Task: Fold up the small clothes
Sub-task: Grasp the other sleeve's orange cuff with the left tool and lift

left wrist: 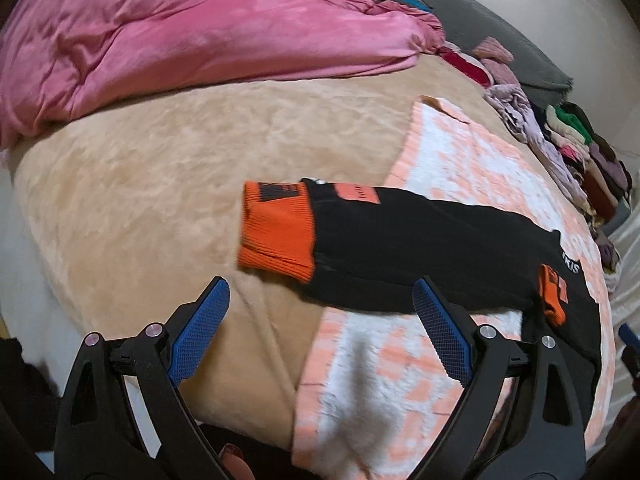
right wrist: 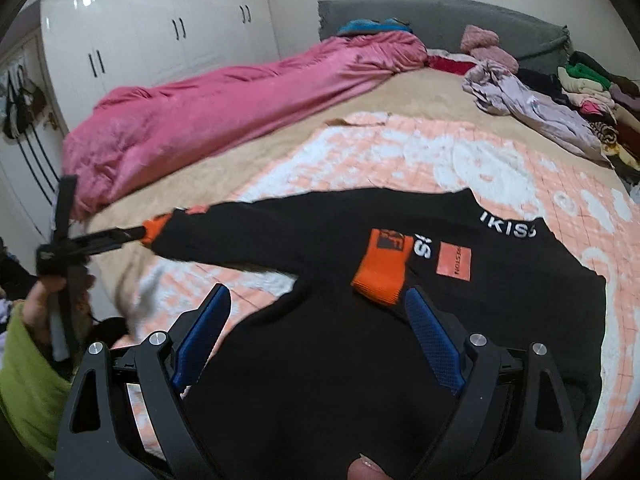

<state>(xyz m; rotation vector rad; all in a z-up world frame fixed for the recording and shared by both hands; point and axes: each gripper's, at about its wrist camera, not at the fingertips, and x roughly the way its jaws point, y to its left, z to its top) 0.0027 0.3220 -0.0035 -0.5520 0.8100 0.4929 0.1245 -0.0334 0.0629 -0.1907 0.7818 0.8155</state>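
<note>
**Inspector:** Where does the garment lie?

**Assistant:** The black sweatshirt [right wrist: 360,360] lies flat on the pink-and-white blanket [right wrist: 400,152], which is spread over the tan bedcover [left wrist: 140,168]. In the right wrist view its body fills the frame from 6 o'clock up to centre.

**Inspector:** Work done so far?

**Assistant:** I judge it an early stage. One sleeve is folded across the chest, its orange cuff [right wrist: 382,272] resting beside the orange patch. The other sleeve [left wrist: 400,240] stretches out toward 9 o'clock, its own cuff [left wrist: 276,228] reaching onto the tan cover.

**Inspector:** The tools?

**Assistant:** In its own view the left gripper [left wrist: 320,336] has its blue pads [left wrist: 200,332] spread wide with nothing between them; it hangs just short of the stretched sleeve. In the right wrist view that tool appears at 9 o'clock with its tip against the cuff, but blur prevents confirming contact. The right gripper [right wrist: 316,332] is likewise wide open over the sweatshirt body, gripping nothing.

**Inspector:** Outstanding?

**Assistant:** The stretched sleeve remains to be brought in, then the body folded. Loose clothes [right wrist: 520,96] and a stacked heap [right wrist: 592,92] sit at 2 o'clock; whether they await folding, I cannot tell. The pink duvet [right wrist: 224,96] lies bunched toward 10 o'clock.
</note>
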